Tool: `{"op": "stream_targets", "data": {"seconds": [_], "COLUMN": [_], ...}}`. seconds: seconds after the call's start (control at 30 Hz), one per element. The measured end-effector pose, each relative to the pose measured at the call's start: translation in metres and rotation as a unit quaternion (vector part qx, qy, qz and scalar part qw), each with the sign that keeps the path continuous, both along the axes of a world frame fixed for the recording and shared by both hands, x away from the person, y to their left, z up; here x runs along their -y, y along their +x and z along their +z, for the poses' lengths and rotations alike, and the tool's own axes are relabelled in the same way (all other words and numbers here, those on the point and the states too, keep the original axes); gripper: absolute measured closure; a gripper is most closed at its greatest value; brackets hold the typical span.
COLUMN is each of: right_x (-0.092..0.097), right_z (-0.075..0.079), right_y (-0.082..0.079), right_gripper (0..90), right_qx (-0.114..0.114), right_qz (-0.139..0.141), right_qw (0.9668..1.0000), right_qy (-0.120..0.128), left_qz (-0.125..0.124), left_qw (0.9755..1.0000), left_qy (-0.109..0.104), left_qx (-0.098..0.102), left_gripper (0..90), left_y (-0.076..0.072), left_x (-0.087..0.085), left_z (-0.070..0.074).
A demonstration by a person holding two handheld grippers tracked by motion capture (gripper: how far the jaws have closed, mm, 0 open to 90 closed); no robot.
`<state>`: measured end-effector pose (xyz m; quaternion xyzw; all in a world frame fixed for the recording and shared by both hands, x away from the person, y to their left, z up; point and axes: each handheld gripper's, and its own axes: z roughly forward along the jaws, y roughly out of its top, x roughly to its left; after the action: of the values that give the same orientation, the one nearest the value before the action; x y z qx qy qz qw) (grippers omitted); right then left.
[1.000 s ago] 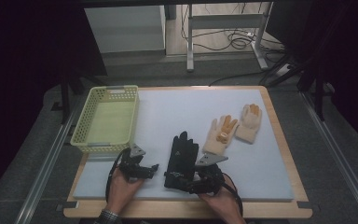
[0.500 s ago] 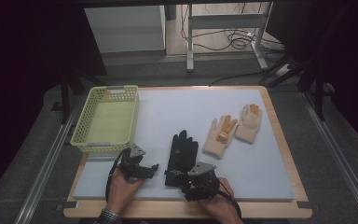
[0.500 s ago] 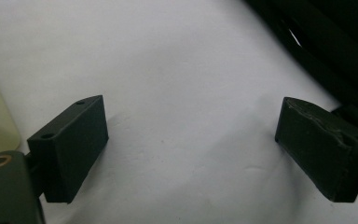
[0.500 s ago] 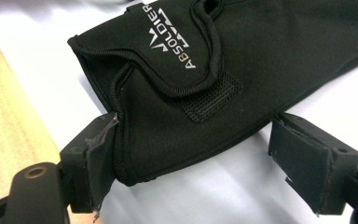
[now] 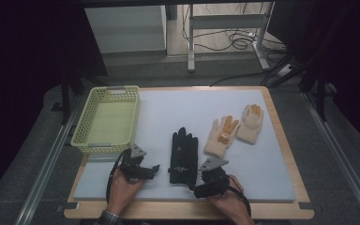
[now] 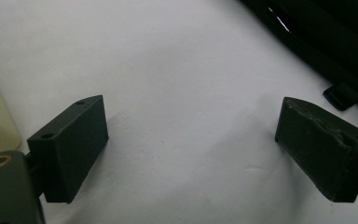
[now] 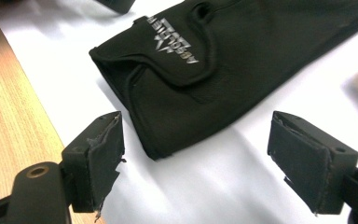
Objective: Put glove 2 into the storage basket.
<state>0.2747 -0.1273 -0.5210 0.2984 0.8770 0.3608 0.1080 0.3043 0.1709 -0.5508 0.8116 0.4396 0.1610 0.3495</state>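
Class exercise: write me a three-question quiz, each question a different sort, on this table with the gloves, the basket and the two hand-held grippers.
1. True or false: the right gripper has clamped the black glove.
2. How many gloves lie on the white mat?
3. What does the yellow-green basket hold: A a glove, B nothing, C a cable?

Key
1. False: its jaws stand open, just short of the cuff.
2. Three: one black glove, two cream gloves.
3. B.
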Motion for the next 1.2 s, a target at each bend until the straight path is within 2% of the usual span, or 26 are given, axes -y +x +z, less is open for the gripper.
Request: {"op": "stream_targets", "data": {"seconds": [0.1, 0.17, 0.37, 0.4, 0.47, 0.57, 0.63, 0.8, 0.93, 1.0, 1.2], "right_x": [0.01, 0.018, 0.028, 0.028, 0.03, 0.038, 0.039, 0.022, 0.008, 0.001, -0.019], "right_z": [0.005, 0.006, 0.007, 0.007, 0.007, 0.007, 0.005, -0.004, -0.006, -0.007, -0.009], "right_y": [0.002, 0.004, 0.003, 0.002, 0.0, 0.003, 0.008, 0.018, 0.023, 0.024, 0.028], "right_gripper": [21.6, 31.1, 51.1, 51.7, 53.2, 64.2, 70.8, 79.3, 79.9, 79.9, 79.1], "right_qx": [0.005, -0.002, -0.021, -0.02, -0.016, -0.012, -0.016, -0.01, -0.012, -0.011, -0.007], "right_qz": [-0.003, -0.002, 0.036, 0.048, 0.052, 0.032, 0.023, 0.035, 0.041, 0.049, 0.06], "right_qw": [1.0, 1.0, 0.9991, 0.9987, 0.9984, 0.999, 0.9993, 0.9993, 0.9991, 0.9987, 0.9982], "right_qy": [-0.003, 0.0, 0.005, -0.004, -0.017, -0.028, -0.025, -0.011, -0.002, -0.002, 0.003], "left_qz": [0.0, 0.0, 0.0, 0.0, 0.0, 0.0, 0.0, -0.002, -0.013, -0.008, -0.007], "left_qw": [1.0, 1.0, 1.0, 1.0, 1.0, 1.0, 1.0, 1.0, 0.9999, 0.9999, 1.0], "left_qy": [0.0, 0.0, -0.001, -0.001, -0.001, -0.001, -0.001, -0.002, -0.006, 0.005, 0.001], "left_qx": [0.0, 0.0, -0.001, 0.0, -0.001, -0.001, -0.001, -0.001, -0.003, 0.002, -0.001], "left_gripper": [9.4, 9.4, 9.4, 9.4, 9.4, 9.4, 9.4, 9.3, 9.3, 8.5, 8.1], "left_y": [0.0, 0.0, 0.0, 0.0, 0.0, 0.0, 0.0, 0.0, -0.002, -0.004, -0.009], "left_x": [0.0, 0.0, 0.0, 0.0, 0.0, 0.0, 0.0, 0.0, -0.003, -0.007, -0.024], "left_z": [0.0, 0.0, 0.0, 0.0, 0.0, 0.0, 0.0, 0.0, 0.002, 0.004, 0.015]}}
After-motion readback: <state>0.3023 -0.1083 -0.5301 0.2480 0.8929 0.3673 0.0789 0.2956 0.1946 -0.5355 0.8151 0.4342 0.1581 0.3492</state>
